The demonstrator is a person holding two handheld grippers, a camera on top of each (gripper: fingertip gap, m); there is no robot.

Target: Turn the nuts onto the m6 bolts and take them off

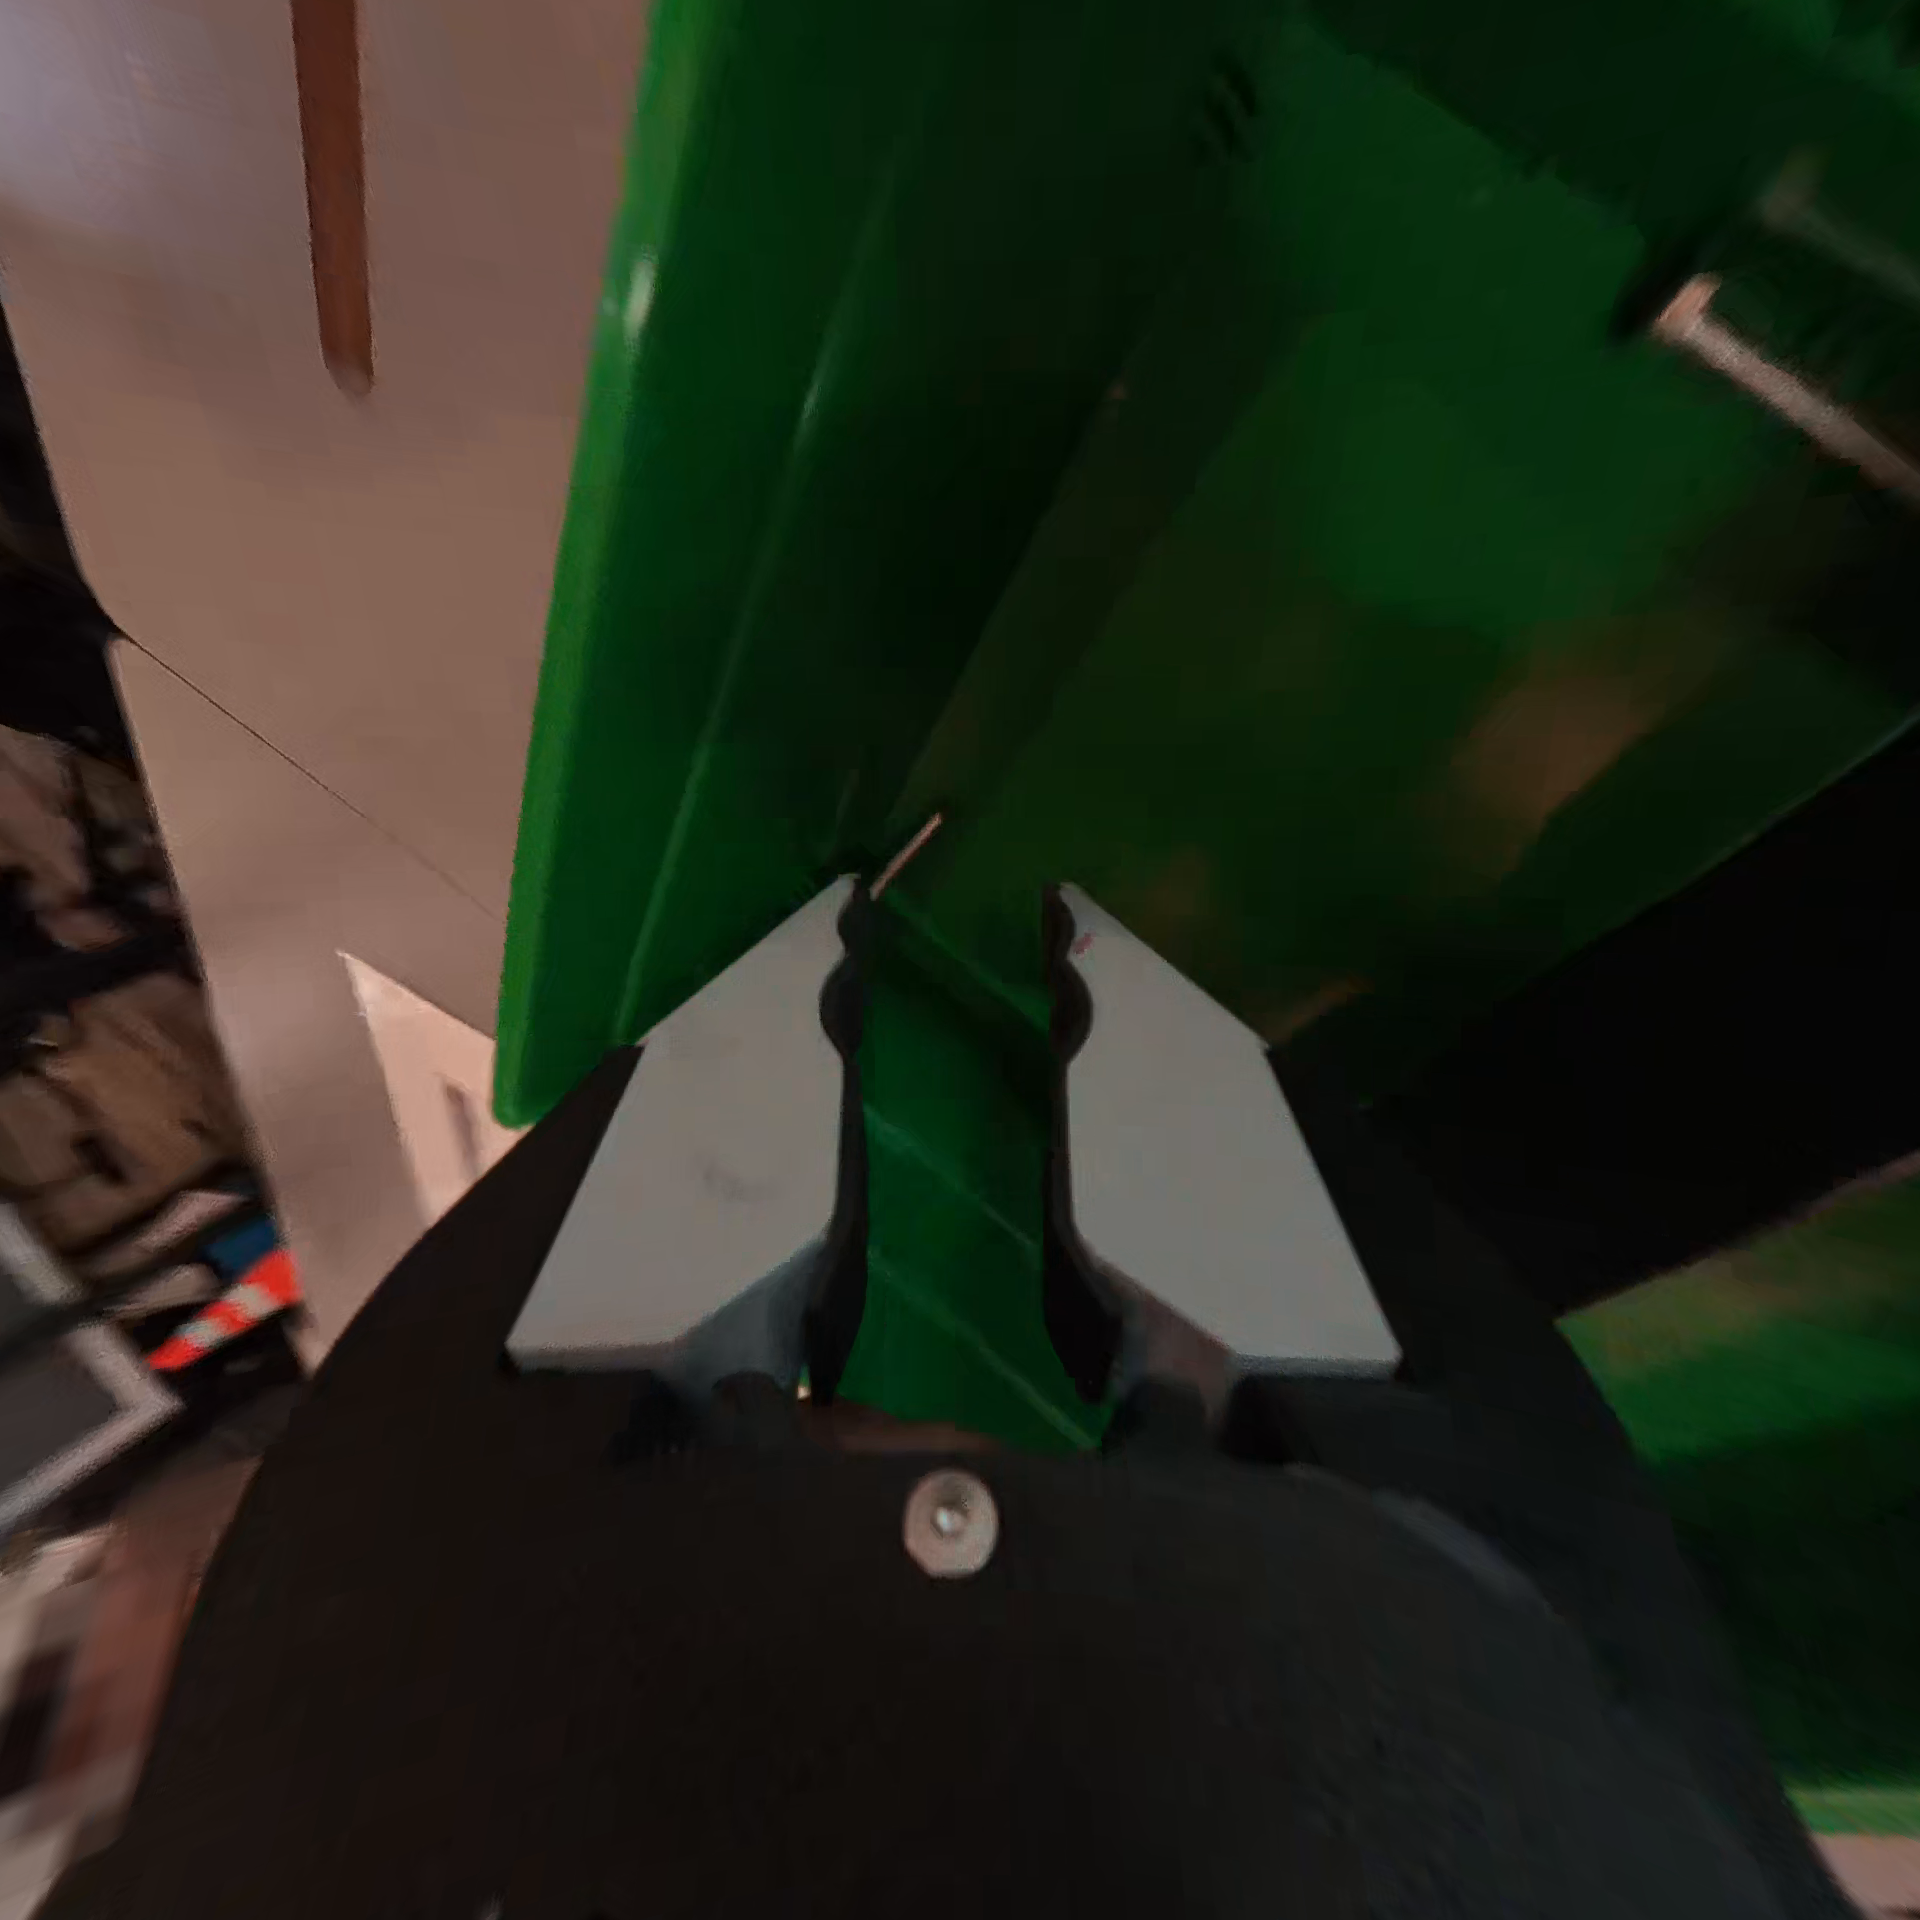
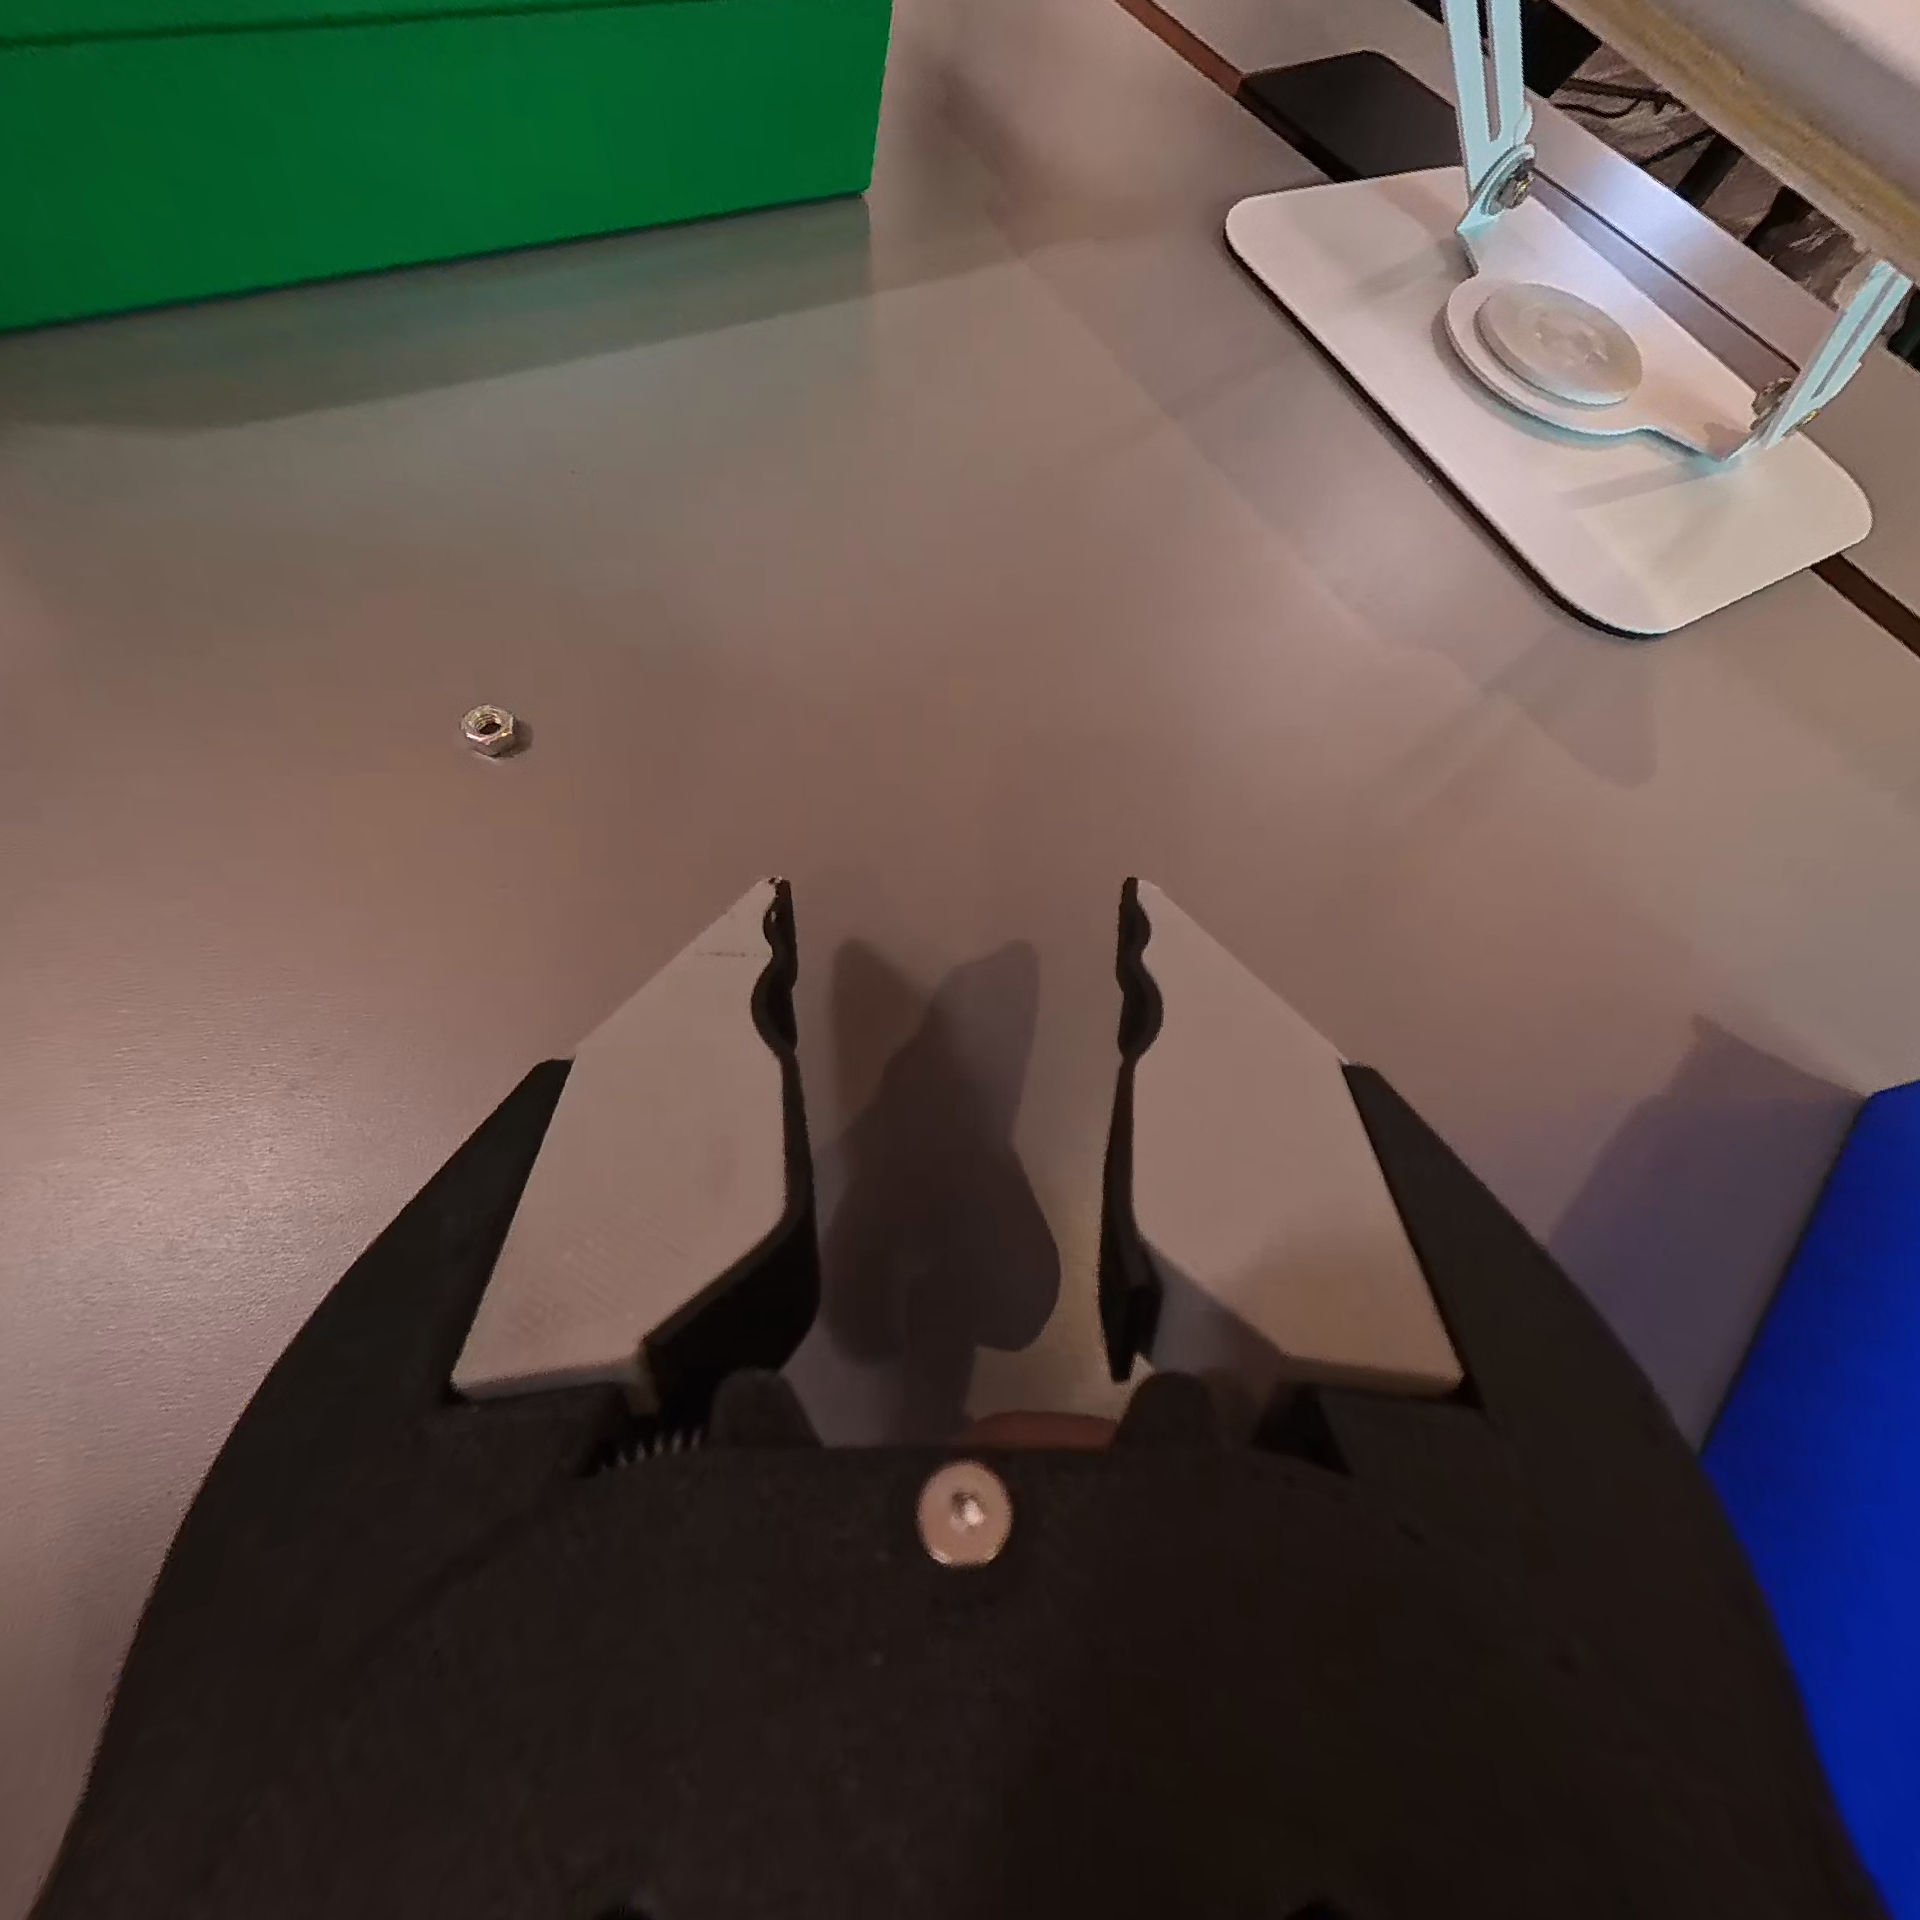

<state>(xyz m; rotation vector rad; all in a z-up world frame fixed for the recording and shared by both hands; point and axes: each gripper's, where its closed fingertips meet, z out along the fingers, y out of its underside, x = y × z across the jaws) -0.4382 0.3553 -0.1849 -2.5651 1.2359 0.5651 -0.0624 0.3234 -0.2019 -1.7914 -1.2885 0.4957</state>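
In the right wrist view a small silver hex nut [image 2: 496,730] lies flat on the grey table [image 2: 935,623], ahead and to the left of my right gripper [image 2: 956,894]. That gripper is open and empty, just above the table. In the blurred left wrist view my left gripper [image 1: 956,899] points into a green bin [image 1: 1039,468], its jaws apart with only green showing between them. A thin metal piece [image 1: 909,854], possibly a bolt, lies in the bin's inner corner just beyond the left fingertip. I cannot tell whether it touches the finger.
The green bin [image 2: 416,156] stands at the far left of the table in the right wrist view. A white stand base with pale blue arms [image 2: 1538,416] sits at the far right. A blue object [image 2: 1818,1299] is close on the right. The table edge runs behind the stand. The left gripper's tips are roughly 40 cm from the right gripper's. My right gripper is the nearer one to the small silver hex nut [image 2: 496,730]: about 8 cm, against 30 cm.
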